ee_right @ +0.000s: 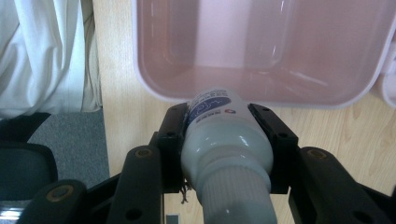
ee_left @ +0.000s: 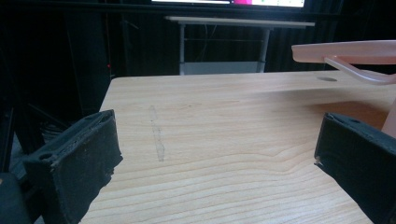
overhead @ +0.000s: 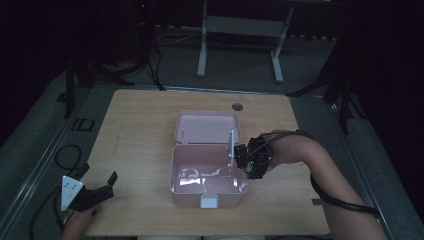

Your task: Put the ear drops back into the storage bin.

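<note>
R gripper (ee_right: 219, 135) is clamped on a white plastic bottle (ee_right: 224, 140), jaws pressed vs both sides of its body, ribbed cap end nearest the cam, labelled end pointing toward the pink box (ee_right: 261, 88). In the right gripper view the bottle's far end sits right at the box's near rim, over the wood table (ee_right: 327, 126) just outside it; box interior looks bare w/ glossy reflections. In the high view the R gripper (overhead: 246, 159) sits at the box's (overhead: 207, 197) right wall, person's forearm coming in from the bottom right; the bottle itself is hard to make out there, too dark. Box is open, lid (overhead: 207, 125) laid back flat behind it, a white latch (overhead: 209, 201) on the front wall. L gripper (overhead: 97, 187) rests near the table's (overhead: 145, 125) front-left corner, well apart from the box, jaws spread wide w/ nothing btwn them; left gripper view shows bare tabletop (ee_left: 210, 140) btwn the two black pads (ee_left: 79, 158) and the pink lid edge (ee_left: 345, 51) at upper right. White cloth (ee_right: 42, 56) hangs beside the table edge in the right gripper view.
</note>
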Available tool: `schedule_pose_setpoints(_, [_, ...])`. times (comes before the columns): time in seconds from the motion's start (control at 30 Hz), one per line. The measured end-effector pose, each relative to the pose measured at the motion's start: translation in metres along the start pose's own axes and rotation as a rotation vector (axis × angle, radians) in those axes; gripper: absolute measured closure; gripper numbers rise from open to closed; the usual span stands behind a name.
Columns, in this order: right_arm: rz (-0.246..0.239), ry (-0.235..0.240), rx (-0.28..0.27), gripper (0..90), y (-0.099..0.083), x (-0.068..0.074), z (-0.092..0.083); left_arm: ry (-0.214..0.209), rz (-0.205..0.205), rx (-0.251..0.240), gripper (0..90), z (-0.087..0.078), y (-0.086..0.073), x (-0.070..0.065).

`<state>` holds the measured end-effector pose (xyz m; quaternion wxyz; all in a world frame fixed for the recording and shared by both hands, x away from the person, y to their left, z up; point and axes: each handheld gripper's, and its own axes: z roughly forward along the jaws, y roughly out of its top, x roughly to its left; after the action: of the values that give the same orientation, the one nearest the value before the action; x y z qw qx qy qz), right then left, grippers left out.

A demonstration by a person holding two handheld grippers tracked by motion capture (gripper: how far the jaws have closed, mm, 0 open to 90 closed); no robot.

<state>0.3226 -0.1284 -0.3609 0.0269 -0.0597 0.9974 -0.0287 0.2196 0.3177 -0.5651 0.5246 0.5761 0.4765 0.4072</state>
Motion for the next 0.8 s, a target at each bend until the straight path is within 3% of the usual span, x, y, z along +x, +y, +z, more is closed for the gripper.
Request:
schedule_pose_setpoints(0.3, [-0.021, 0.005, -0.031, 59.5, 0.018, -0.004, 0.004, 0.001, 0.001, -0.001, 0.4, 0.000, 0.000, 0.000])
schedule_pose_setpoints(0.8, [-0.025, 0.023, -0.026, 59.4, 0.036, -0.014, 0.031, -0.001, -0.001, 0.000, 0.4, 0.000, 0.000, 0.000])
